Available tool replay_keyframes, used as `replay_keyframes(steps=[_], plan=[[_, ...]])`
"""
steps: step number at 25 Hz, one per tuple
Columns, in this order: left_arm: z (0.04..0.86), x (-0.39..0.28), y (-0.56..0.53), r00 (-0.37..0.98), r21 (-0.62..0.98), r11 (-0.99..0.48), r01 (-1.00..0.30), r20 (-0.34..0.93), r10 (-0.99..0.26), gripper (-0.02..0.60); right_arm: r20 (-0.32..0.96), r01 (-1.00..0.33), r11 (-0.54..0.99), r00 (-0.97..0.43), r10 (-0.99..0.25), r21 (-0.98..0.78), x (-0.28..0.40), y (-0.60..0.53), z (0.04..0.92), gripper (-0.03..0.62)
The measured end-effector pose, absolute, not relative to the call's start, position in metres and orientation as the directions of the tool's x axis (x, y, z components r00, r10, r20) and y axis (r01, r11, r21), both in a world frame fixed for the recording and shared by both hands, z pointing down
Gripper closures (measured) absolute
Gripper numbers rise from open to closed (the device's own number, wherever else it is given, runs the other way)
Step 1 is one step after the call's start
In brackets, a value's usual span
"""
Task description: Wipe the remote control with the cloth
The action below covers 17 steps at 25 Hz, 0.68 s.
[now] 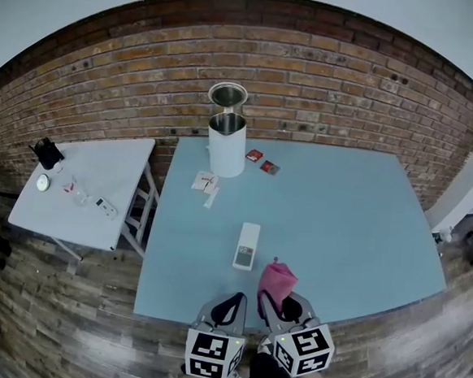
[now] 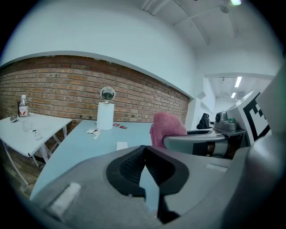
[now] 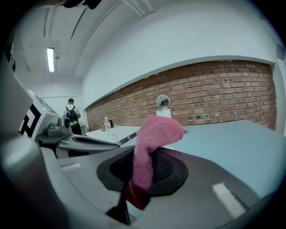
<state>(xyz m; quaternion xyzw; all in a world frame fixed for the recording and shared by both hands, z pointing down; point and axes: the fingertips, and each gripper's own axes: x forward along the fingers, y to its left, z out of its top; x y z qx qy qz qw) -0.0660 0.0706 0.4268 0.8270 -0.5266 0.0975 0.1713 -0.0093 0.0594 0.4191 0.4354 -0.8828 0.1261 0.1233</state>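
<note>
1. Pink cloth (image 1: 277, 279) is clamped between the jaws of the right gripper (image 1: 279, 303). Its free end stands up above the jaws and folds over at the top.
2. Beside it, the left gripper (image 1: 229, 304) has its jaws pressed together with nothing between them. Both grippers hang over the near edge of the light blue desk (image 1: 355, 234).
3. A white remote control (image 1: 247, 246) lies flat on the desk, close to the near edge and about midway along it, with its length running toward the far edge. It sits just beyond the left gripper's tips, untouched. The cloth is just right of its near end and apart from it.
4. A white kettle (image 1: 225, 142) with its lid tipped up stands at the far edge, toward the far left corner. Two red sachets (image 1: 261, 161) lie just right of it, and a few white sachets (image 1: 205, 182) lie in front of it.
5. Left of the desk stands a white side table (image 1: 83, 168) with small items on it, among them an upright bottle (image 2: 23, 106). A brick wall (image 1: 350, 95) runs behind both.
</note>
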Motion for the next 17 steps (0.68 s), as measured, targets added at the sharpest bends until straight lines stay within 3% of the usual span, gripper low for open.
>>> replay_keyframes(steps=[17], plan=[[0.429, -0.069, 0.088, 0.404, 0.154, -0.373, -0.915, 0.371, -0.836, 0.586, 0.335, -0.797, 0.597, -0.588, -0.736, -0.086, -0.013, 0.078, 0.417, 0.519]])
